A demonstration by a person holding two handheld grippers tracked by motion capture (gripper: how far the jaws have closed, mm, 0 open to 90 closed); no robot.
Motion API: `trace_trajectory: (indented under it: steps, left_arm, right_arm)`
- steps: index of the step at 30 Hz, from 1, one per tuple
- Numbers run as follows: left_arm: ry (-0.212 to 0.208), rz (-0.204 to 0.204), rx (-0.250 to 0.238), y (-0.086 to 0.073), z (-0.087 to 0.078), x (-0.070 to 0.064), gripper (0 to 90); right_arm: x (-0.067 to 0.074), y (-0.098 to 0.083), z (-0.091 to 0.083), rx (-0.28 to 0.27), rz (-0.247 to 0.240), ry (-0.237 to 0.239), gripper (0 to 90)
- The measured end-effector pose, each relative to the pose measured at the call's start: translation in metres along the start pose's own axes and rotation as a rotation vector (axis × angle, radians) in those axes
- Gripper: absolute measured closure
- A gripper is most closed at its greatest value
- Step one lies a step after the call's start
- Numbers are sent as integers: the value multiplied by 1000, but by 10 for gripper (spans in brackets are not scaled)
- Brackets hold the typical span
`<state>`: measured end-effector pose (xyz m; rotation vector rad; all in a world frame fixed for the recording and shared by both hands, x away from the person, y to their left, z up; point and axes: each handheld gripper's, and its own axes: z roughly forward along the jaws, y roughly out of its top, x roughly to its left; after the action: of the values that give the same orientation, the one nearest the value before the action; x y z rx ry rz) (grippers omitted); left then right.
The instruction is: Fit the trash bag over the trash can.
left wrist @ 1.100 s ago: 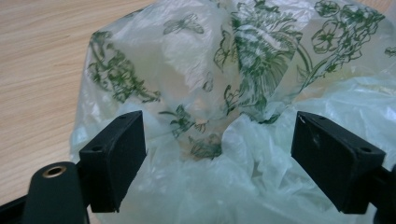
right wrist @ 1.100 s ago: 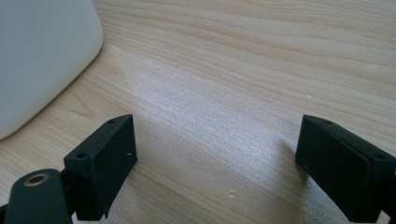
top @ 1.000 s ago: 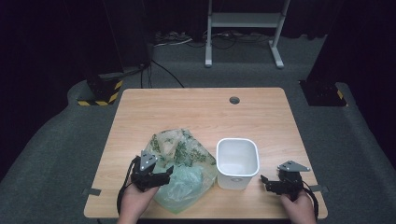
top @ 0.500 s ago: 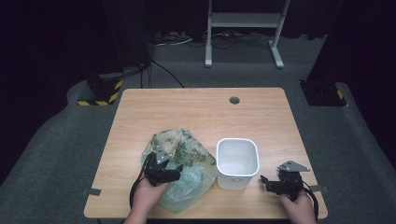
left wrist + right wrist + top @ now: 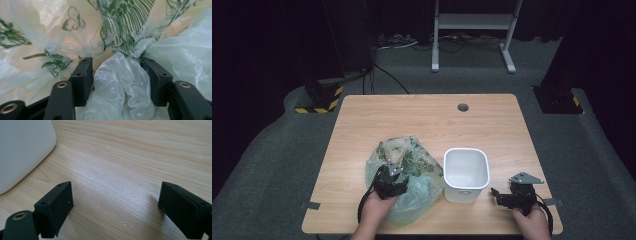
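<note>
A crumpled pale green plastic bag [image 5: 409,159] with green leaf and butterfly print lies on the wooden table [image 5: 427,120], left of a white bin [image 5: 464,192]. My left gripper [image 5: 391,171] sits on top of the bag, pointing away from me. In the left gripper view its jaws have just been closing, and a bunched fold of the bag [image 5: 120,82] fills the gap and touches both pads [image 5: 82,75]. My right gripper [image 5: 495,194] rests low on the table, right of the bin. It is open with only bare wood [image 5: 125,157] between its jaws, and the bin [image 5: 22,150] is at its left.
A round cable hole [image 5: 463,107] sits near the table's far edge. Beyond the table, on the grey carpet, are a white stand's legs [image 5: 472,30] and loose cables. The table's front edge runs just under both hands.
My left gripper has moved right and down onto the bag, and its jaws have narrowed around a fold of plastic. The right gripper has stayed where it was.
</note>
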<state>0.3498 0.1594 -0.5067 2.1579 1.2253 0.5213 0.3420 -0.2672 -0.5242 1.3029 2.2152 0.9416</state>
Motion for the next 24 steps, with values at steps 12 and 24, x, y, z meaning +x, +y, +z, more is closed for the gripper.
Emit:
trace_trajectory:
  steps: [12,24]
  left_arm:
    - [-40,-45,-2,-6,2,5,688]
    - [-22,-33,-111,-11,-14,5,868]
  right_arm:
    - [0,0,0,1,-2,2,120]
    - [0,0,0,1,-2,2,119]
